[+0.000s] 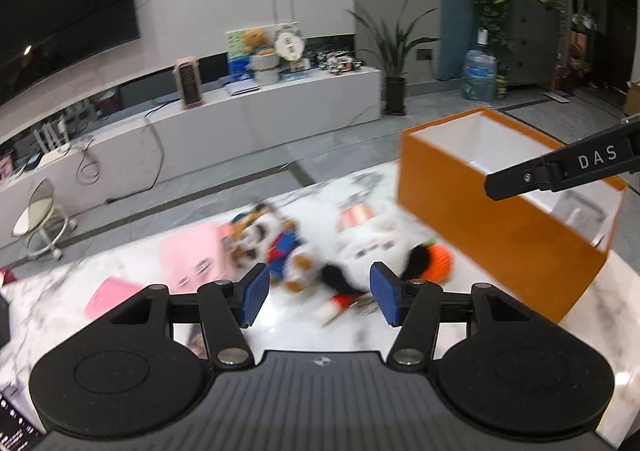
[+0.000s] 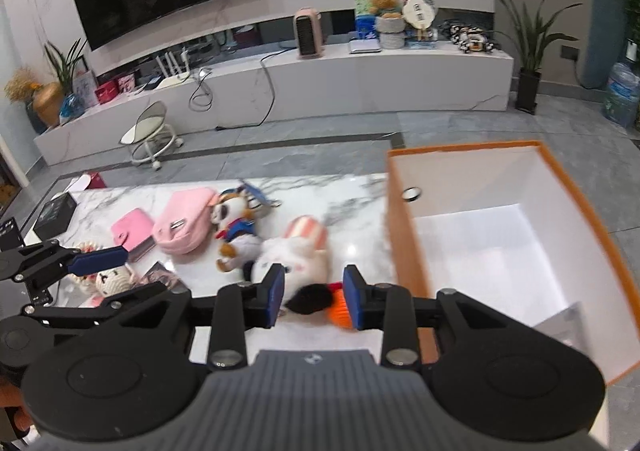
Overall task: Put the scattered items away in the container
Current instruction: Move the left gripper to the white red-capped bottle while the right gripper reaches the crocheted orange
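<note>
Overhead, both tools empty, orange box [image 2: 404, 251] alongside toys

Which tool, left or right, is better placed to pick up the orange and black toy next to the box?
Probably the right tool: the orange and black toy lies just ahead of its open jaws, beside the orange box. The left tool, also open, faces the middle of the toy pile.
</note>
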